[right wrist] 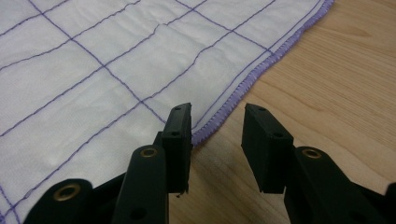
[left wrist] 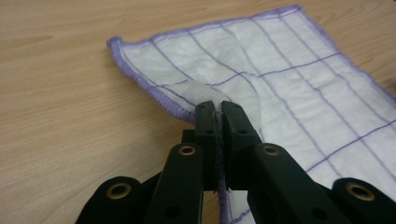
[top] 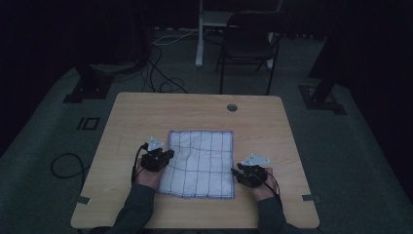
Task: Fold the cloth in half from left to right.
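A white cloth (top: pixel 200 163) with a purple grid and purple stitched hem lies spread near the middle of a light wooden table (top: pixel 146 109), seen from the high view in a dim room. The person's forearms enter from 6 o'clock, one hand at each side of the cloth. The left claw (top: pixel 168 155) sits at the cloth's 9 o'clock edge, and in the left gripper view it is clenched on the cloth (left wrist: pixel 261 74): the two black jaws are pressed together with a small fold of fabric at the hem pinched and puckered between them, the rest of the sheet running away toward 1 o'clock on the table (left wrist: pixel 60 93). The right claw (top: pixel 235 171) rests at the cloth's 3 o'clock edge, toward its near corner. In the right gripper view that claw (right wrist: pixel 217 122) is released, jaws standing apart with bare wood between them; the purple hem of the cloth (right wrist: pixel 93 70) passes just beside the left-hand jaw and runs off toward 1 o'clock. A round cable hole (top: pixel 232 107) marks the table's far edge. Beyond it, at 12 o'clock, a dark chair (top: pixel 248 41) stands on the grey floor, with cables (top: pixel 156 73) trailing at 11 o'clock.
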### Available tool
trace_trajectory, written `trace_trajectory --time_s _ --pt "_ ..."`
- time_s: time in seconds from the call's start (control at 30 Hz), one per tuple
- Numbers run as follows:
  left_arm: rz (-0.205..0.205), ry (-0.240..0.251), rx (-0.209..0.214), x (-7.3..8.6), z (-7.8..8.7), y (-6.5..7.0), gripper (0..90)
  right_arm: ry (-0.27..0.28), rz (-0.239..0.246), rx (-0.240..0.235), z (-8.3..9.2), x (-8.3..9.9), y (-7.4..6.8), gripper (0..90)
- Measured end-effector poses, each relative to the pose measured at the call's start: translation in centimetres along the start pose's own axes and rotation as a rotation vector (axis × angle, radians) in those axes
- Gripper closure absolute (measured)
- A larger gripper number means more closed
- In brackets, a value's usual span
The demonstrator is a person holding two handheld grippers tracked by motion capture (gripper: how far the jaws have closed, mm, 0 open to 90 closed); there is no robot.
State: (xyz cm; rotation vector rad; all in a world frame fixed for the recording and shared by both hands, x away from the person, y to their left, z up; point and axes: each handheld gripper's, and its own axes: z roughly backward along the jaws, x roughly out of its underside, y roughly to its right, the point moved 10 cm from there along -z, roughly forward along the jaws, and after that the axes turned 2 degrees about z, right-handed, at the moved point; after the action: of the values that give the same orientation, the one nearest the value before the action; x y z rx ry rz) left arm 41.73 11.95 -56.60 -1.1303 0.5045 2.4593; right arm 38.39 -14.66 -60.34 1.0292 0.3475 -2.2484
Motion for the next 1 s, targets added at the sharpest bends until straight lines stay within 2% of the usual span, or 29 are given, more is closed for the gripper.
trace_trajectory --time_s 0.6,0.83,1.0 --pt "-0.055 0.030 0.038 -2.1 0.8 2.3 86.5 -0.002 0.001 -0.001 0.0 0.1 0.0 63.1" --pt "-0.074 0.035 0.064 -2.9 0.9 3.3 86.5 -0.002 0.001 -0.004 -0.1 0.1 0.0 62.8" --pt "-0.089 0.026 0.064 -3.3 0.8 4.0 86.5 -0.002 0.001 -0.005 -0.1 0.1 0.0 62.7"
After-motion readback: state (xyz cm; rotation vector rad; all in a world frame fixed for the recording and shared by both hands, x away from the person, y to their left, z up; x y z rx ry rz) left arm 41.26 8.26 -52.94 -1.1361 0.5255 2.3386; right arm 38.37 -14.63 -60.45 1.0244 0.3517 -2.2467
